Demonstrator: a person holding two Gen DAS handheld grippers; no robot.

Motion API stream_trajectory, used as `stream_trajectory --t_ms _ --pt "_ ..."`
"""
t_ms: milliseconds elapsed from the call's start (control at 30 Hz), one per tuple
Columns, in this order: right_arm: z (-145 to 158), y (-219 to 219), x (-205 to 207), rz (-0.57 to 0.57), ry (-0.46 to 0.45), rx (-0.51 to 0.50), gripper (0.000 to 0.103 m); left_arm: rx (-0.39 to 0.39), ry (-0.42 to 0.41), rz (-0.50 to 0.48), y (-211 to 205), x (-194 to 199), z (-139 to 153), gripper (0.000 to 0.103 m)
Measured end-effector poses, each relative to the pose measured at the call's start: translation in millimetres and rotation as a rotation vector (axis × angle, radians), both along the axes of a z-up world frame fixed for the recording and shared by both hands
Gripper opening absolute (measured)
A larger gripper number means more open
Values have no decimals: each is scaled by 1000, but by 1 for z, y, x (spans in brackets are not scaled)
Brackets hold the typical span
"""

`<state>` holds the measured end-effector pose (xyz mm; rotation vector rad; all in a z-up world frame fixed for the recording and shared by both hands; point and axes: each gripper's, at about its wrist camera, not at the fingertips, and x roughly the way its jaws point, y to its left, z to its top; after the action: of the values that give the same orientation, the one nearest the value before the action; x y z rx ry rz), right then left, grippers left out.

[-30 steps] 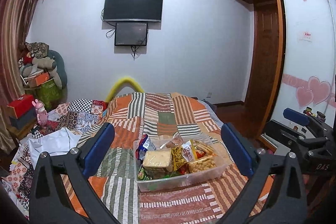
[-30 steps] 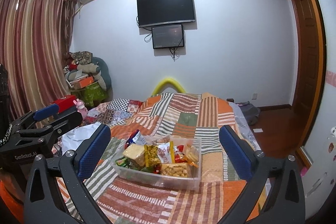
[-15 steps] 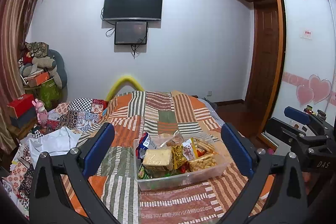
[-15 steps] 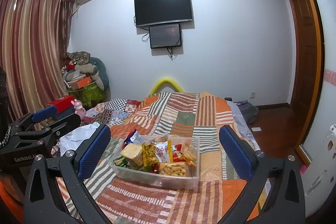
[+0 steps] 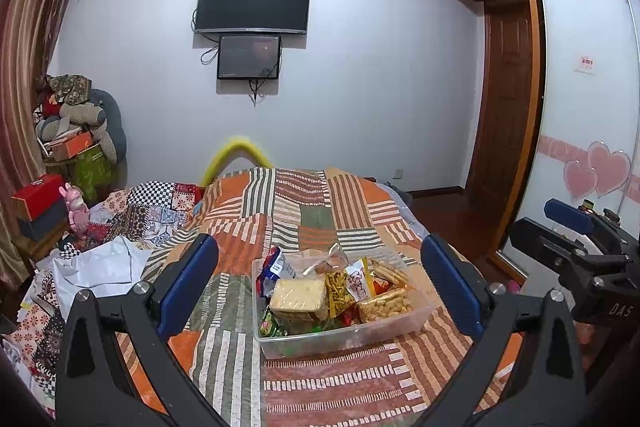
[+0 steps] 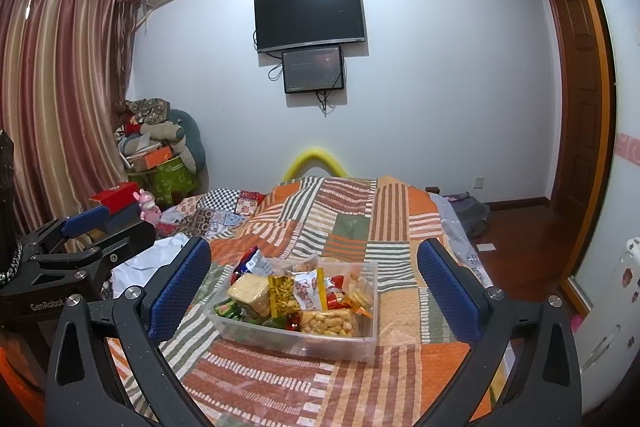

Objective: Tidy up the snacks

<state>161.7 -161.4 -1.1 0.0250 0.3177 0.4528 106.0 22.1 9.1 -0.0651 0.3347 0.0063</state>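
A clear plastic bin (image 5: pixel 400 331) full of snack packets sits on the striped patchwork bedspread (image 5: pixel 304 211); it also shows in the right wrist view (image 6: pixel 340 345). On top lie a pale cracker pack (image 5: pixel 298 297), a yellow stick-snack bag (image 5: pixel 339 291) and a peanut bag (image 5: pixel 384 305). My left gripper (image 5: pixel 320 287) is open and empty, held above and short of the bin. My right gripper (image 6: pixel 314 287) is open and empty, likewise short of the bin. Each gripper shows at the edge of the other's view.
White cloth (image 5: pixel 104 263) and patterned quilts (image 5: pixel 156 207) lie on the bed's left side. A red box (image 5: pixel 38 191) and a pink toy (image 5: pixel 78 211) stand at the left. A wardrobe (image 5: pixel 584 107) and wooden floor (image 6: pixel 520 227) are on the right.
Both grippers have tilted slightly, so the bin sits a little lower in both views. The jaws stayed open and the bin has not moved.
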Motion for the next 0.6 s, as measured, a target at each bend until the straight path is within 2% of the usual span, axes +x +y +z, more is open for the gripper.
stream_trajectory --t_ms 600 --pt "0 -3 1 -4 5 0 103 -18 2 -16 -1 1 -1 103"
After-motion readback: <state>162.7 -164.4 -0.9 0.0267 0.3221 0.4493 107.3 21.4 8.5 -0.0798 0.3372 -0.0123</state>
